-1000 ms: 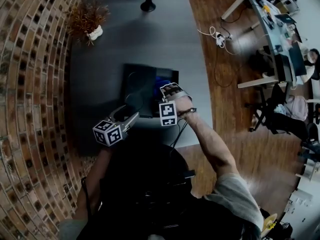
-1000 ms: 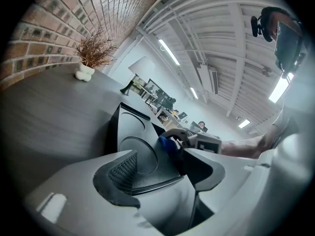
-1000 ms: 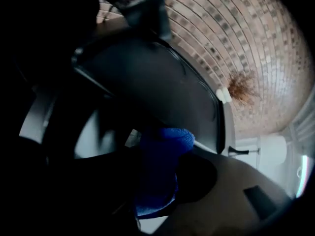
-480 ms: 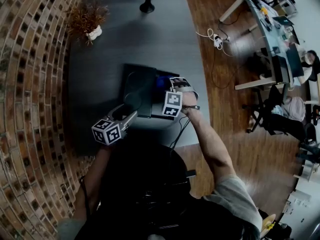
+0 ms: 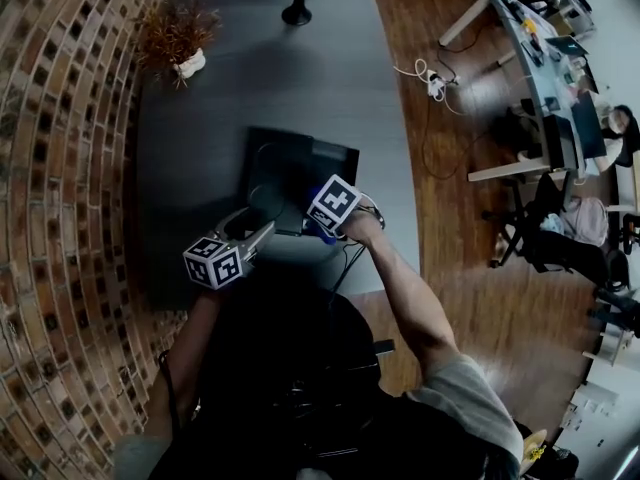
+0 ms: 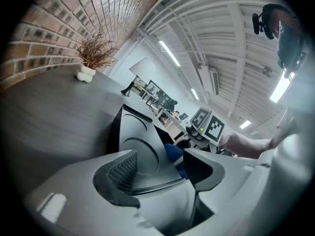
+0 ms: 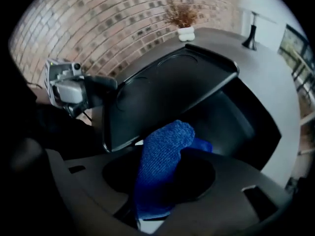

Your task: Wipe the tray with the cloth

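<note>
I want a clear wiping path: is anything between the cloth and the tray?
Nothing visible. The cloth in the right gripper sits right by the tilted tray's near edge. The left gripper grips a tray corner, off to the side.

Left gripper (image 6: 160,168) near level, right gripper (image 7: 162,178) steeply downward, fingers (image 6: 120,173) of both clamped.
</note>
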{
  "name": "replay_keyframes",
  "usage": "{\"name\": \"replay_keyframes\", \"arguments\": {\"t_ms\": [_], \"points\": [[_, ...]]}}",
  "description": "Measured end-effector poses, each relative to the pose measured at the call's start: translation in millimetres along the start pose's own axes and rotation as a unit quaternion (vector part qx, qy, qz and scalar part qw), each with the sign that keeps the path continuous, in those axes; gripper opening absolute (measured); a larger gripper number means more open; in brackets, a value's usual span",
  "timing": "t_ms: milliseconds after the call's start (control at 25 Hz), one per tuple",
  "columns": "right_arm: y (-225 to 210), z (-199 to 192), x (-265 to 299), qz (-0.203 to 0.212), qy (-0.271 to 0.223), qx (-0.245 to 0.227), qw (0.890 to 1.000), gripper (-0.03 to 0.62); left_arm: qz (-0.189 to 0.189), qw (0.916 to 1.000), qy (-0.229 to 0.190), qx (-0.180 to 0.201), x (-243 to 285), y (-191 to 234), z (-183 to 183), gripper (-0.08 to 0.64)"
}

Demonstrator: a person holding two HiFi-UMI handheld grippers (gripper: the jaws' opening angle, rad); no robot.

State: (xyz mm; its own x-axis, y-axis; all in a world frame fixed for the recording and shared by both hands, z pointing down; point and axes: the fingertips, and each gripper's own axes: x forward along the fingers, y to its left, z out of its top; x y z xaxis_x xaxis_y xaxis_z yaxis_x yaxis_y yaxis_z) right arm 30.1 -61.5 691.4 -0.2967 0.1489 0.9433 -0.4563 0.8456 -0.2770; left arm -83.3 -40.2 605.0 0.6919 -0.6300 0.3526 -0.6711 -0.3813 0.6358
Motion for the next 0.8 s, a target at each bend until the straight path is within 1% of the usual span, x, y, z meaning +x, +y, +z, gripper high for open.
{"name": "replay_keyframes", "arguments": {"t_ms": [40, 80, 120, 200, 240, 320, 400, 440, 480, 560, 600, 640, 720, 760, 800], "points": [[3.7, -2.4, 1.2, 0.022, -0.009, 0.021, 0.999, 0.179, 0.000, 1.0000, 0.000, 0.000, -0.1, -0.1, 0.1, 0.278], [4.4, -3.1, 0.9, 0.035, -0.021, 0.034, 0.999, 0.179, -0.001, 1.0000, 0.000, 0.000, -0.3, -0.4, -0.1, 0.278], [2.8, -2.9, -0.8, 0.038, -0.033, 0.045, 0.998, 0.179, -0.002, 1.0000, 0.001, 0.000, -0.6, -0.8, -0.5, 0.278], [-2.0, -1.7, -4.9, 0.024, -0.053, 0.053, 0.997, 0.179, -0.004, 1.0000, 0.003, 0.001, -1.2, -1.0, -0.7, 0.278], [-3.2, -1.5, -5.3, 0.015, -0.057, 0.045, 0.997, 0.179, -0.005, 1.0000, 0.002, 0.002, -0.6, -0.6, 0.5, 0.278], [-3.3, -4.1, -2.8, 0.002, -0.053, 0.006, 0.999, 0.181, -0.008, 1.0000, -0.002, 0.002, 3.1, 0.0, 4.0, 0.278], [-4.8, -9.5, -0.7, -0.014, -0.039, -0.047, 0.998, 0.181, -0.011, 0.9999, -0.003, -0.003, 4.5, -0.5, 3.5, 0.278], [-8.8, -10.2, -1.7, -0.033, -0.030, -0.075, 0.996, 0.181, -0.012, 0.9999, -0.002, -0.005, 3.5, -0.2, 2.1, 0.278], [-16.6, -9.0, -5.1, -0.064, -0.020, -0.101, 0.993, 0.181, -0.012, 0.9999, -0.001, -0.006, 2.1, 0.3, 0.9, 0.278], [-35.0, -4.7, -16.6, -0.136, 0.000, -0.140, 0.981, 0.184, -0.011, 0.9999, 0.000, -0.006, 0.5, 0.9, -0.1, 0.278], [-35.0, -3.2, -20.6, -0.149, 0.006, -0.152, 0.977, 0.184, -0.011, 0.9999, 0.000, -0.006, 0.4, 0.6, 0.0, 0.278], [-25.8, -3.7, -21.2, -0.140, 0.010, -0.161, 0.977, 0.184, -0.011, 0.9999, 0.001, -0.006, 0.5, 0.1, -0.1, 0.278], [1.9, -12.6, -11.9, -0.093, 0.028, -0.173, 0.980, 0.184, -0.012, 0.9999, 0.002, -0.007, 0.7, -0.3, -0.1, 0.278], [8.4, -18.4, -6.1, -0.082, 0.042, -0.183, 0.979, 0.184, -0.012, 0.9999, 0.001, -0.006, 1.2, 0.1, 0.1, 0.278], [6.3, -21.7, -2.5, -0.088, 0.053, -0.195, 0.975, 0.184, -0.013, 0.9999, 0.001, -0.005, 1.6, 0.6, 0.2, 0.278]]}}
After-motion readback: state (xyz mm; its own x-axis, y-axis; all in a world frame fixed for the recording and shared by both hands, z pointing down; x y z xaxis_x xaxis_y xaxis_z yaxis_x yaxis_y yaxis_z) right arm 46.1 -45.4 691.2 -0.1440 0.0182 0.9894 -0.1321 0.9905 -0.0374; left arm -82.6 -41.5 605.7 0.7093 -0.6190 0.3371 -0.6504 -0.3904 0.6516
